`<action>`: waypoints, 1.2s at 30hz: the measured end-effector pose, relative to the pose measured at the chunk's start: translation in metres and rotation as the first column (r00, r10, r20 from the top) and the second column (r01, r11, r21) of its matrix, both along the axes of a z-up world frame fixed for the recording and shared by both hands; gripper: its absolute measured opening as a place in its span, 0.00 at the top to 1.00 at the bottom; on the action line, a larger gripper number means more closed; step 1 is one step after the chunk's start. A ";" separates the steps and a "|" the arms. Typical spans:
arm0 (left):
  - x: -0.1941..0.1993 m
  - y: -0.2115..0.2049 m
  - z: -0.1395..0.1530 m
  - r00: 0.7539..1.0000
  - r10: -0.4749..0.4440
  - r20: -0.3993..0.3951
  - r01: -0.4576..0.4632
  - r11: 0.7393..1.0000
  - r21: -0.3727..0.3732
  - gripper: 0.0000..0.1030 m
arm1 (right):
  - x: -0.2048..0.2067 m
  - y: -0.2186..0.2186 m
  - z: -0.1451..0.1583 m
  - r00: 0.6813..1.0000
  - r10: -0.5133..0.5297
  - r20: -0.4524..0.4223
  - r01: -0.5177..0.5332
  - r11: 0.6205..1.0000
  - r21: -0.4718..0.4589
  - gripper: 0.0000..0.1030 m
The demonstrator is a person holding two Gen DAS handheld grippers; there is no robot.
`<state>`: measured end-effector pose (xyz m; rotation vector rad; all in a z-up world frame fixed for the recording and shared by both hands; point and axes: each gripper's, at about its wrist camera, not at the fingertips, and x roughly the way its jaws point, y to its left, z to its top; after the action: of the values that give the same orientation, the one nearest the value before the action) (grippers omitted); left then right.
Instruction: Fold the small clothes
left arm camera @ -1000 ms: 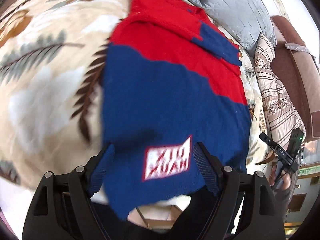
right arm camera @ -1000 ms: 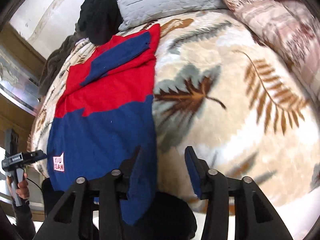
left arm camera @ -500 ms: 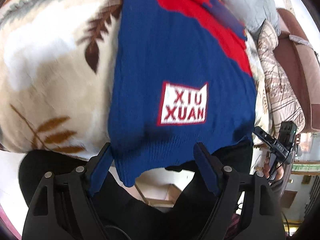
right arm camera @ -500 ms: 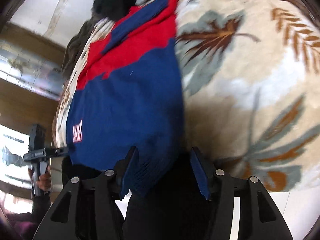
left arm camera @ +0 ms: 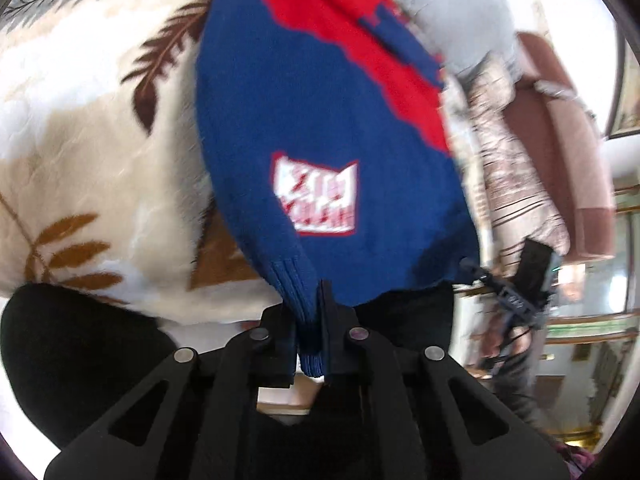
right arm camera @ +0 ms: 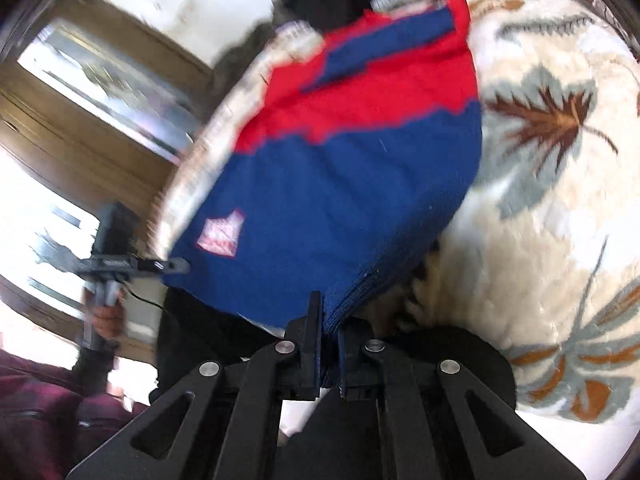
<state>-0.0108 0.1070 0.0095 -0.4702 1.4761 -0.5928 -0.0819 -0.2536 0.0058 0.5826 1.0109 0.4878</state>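
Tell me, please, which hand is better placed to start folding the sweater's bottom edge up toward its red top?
Neither, I'd say; they look evenly placed. The left gripper is clamped on the sweater at one bottom corner, and the right gripper is clamped on the opposite bottom corner, so lifting both together seems best.

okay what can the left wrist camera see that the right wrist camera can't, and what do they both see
Only the left wrist view shows the brown armchair and the left claw shut on the sweater's ribbed hem. Only the right wrist view shows the wooden window frame and the right claw shut on the hem's other corner. Both show the red and blue sweater with its white patch on the leaf-print blanket.
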 end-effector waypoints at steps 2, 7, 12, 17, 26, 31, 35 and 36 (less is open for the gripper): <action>0.006 -0.001 0.010 1.000 0.013 0.018 -0.011 0.998 -0.059 0.94 | -0.001 -0.009 0.010 0.998 -0.032 0.045 0.030 0.998 0.060 0.95; 0.030 0.000 0.028 0.997 0.063 0.042 -0.055 0.986 -0.156 0.94 | 0.010 -0.022 0.031 0.984 -0.121 0.133 0.097 0.980 0.173 0.95; 0.066 0.006 0.040 0.987 0.135 0.091 -0.115 0.973 -0.202 0.94 | 0.032 -0.036 0.043 0.961 -0.210 0.182 0.167 0.960 0.225 0.95; 0.105 0.014 0.047 0.971 0.199 0.136 -0.170 0.966 -0.197 0.94 | 0.066 -0.055 0.047 0.939 -0.284 0.192 0.235 0.941 0.242 0.95; 0.191 0.008 0.043 0.939 0.296 0.173 -0.254 0.940 -0.230 0.94 | 0.146 -0.093 0.030 0.897 -0.404 0.178 0.334 0.885 0.325 0.95; 0.249 -0.005 0.026 0.934 0.319 0.163 -0.285 0.937 -0.203 0.94 | 0.198 -0.106 0.014 0.879 -0.452 0.151 0.384 0.859 0.337 0.95; 0.294 -0.015 0.015 0.926 0.337 0.167 -0.304 0.932 -0.197 0.94 | 0.235 -0.117 -0.004 0.859 -0.498 0.115 0.437 0.833 0.340 0.95; 0.304 -0.017 0.012 0.926 0.340 0.165 -0.308 0.932 -0.190 0.94 | 0.245 -0.122 -0.011 0.853 -0.513 0.101 0.454 0.823 0.342 0.95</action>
<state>0.2931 0.0896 0.0215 -0.7465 1.1353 -0.4792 0.1627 -0.3760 -0.0052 1.0239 0.5696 0.2338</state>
